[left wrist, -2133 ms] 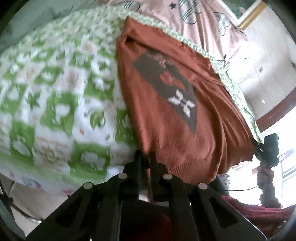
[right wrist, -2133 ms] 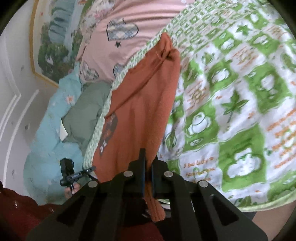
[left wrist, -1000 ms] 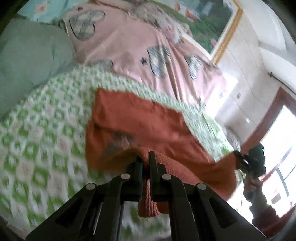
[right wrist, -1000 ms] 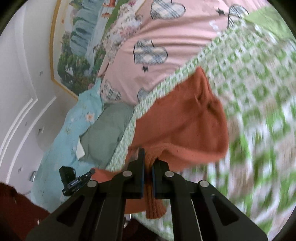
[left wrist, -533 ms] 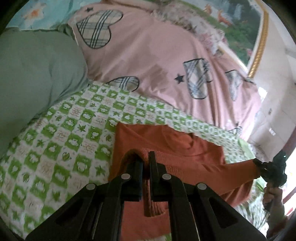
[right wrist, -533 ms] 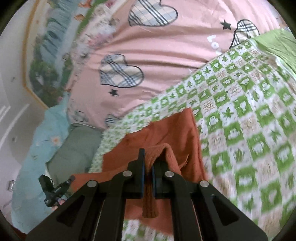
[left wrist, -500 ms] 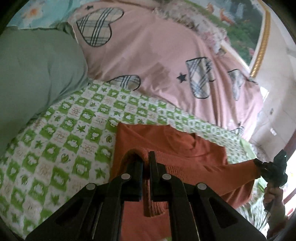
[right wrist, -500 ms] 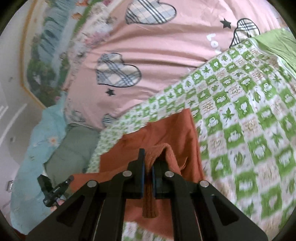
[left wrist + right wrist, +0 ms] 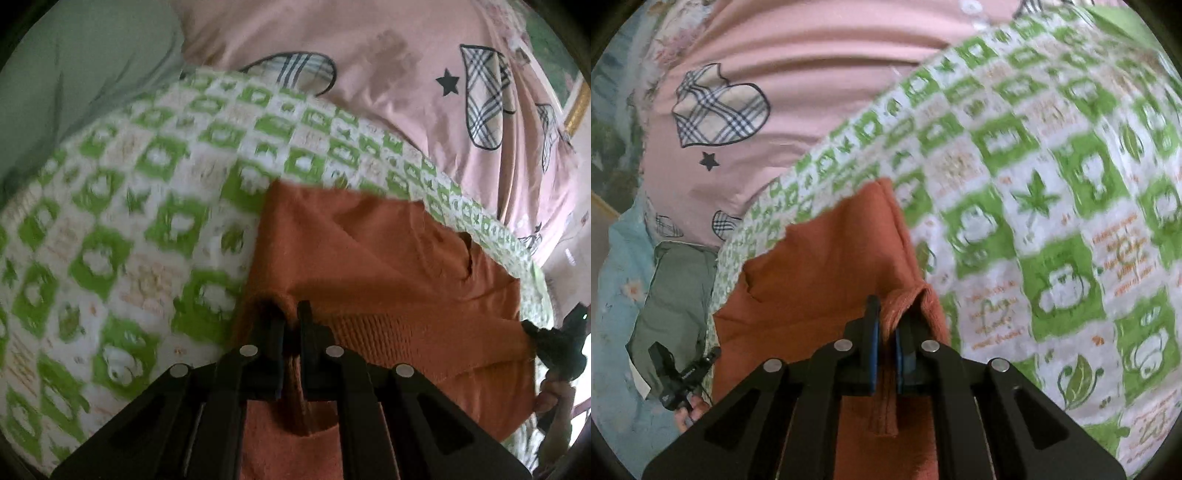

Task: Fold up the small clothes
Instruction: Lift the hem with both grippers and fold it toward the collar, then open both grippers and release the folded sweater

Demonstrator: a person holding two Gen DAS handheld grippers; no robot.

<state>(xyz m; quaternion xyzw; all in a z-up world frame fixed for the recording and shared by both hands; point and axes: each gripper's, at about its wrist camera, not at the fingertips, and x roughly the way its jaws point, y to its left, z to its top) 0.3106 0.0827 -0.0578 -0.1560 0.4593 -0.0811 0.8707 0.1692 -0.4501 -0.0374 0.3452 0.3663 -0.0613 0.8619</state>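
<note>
An orange knitted sweater (image 9: 369, 266) lies on a green-and-white patterned blanket (image 9: 129, 229), its lower half doubled over the upper half. My left gripper (image 9: 290, 314) has the ribbed hem between its pads at the fold's left corner; its jaws are opening a little and the cloth still sits between them. In the right wrist view the sweater (image 9: 820, 280) fills the middle. My right gripper (image 9: 888, 317) has the other hem corner between its blue pads, jaws likewise opening slightly.
A pink duvet with plaid hearts (image 9: 388, 92) lies bunched just beyond the blanket. A grey-green pillow (image 9: 74, 74) sits at the far left. A hand (image 9: 554, 398) with the other gripper shows at the right edge. The patterned blanket (image 9: 1052, 184) stretches to the right.
Both grippers carried the hem forward and down over the sweater, folding it in half. The printed front is now hidden under the fold, and the grippers sit closer to the blanket.
</note>
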